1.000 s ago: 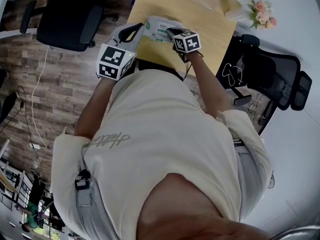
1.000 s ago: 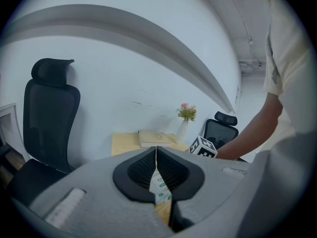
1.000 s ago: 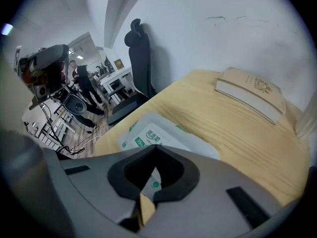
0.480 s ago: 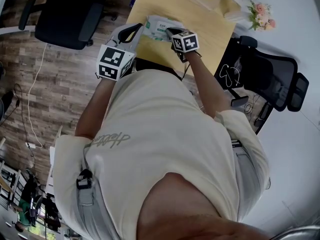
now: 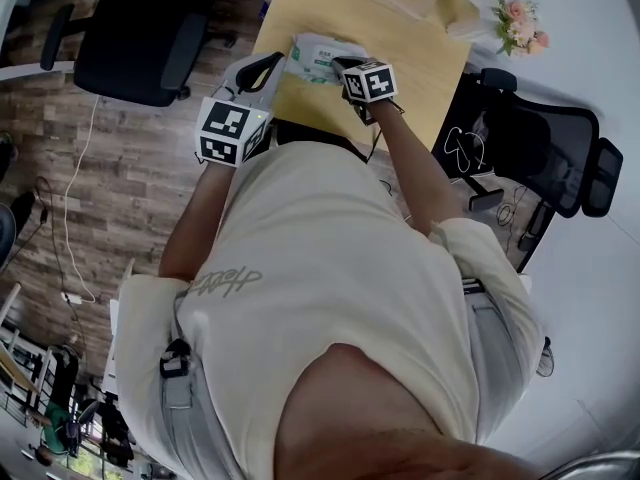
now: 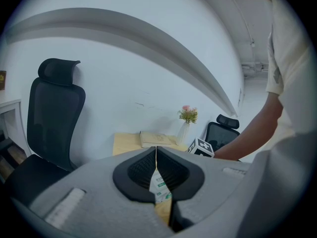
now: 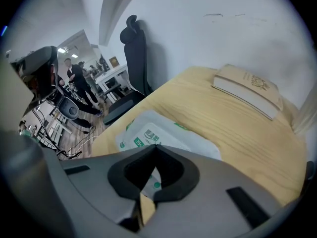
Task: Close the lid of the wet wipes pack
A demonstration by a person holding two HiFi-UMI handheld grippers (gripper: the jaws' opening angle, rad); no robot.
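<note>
Right gripper view has our right claw clenched empty by the wet wipes pack, left claw likewise, so a skewed press could skid it across the worktop.

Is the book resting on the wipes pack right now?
No, the book lies apart from the wet wipes pack, farther back on the table.

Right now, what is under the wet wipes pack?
The wipes pack lies flat on the wooden table. Whether anything lies beneath it cannot be seen; the pack covers that spot.
</note>
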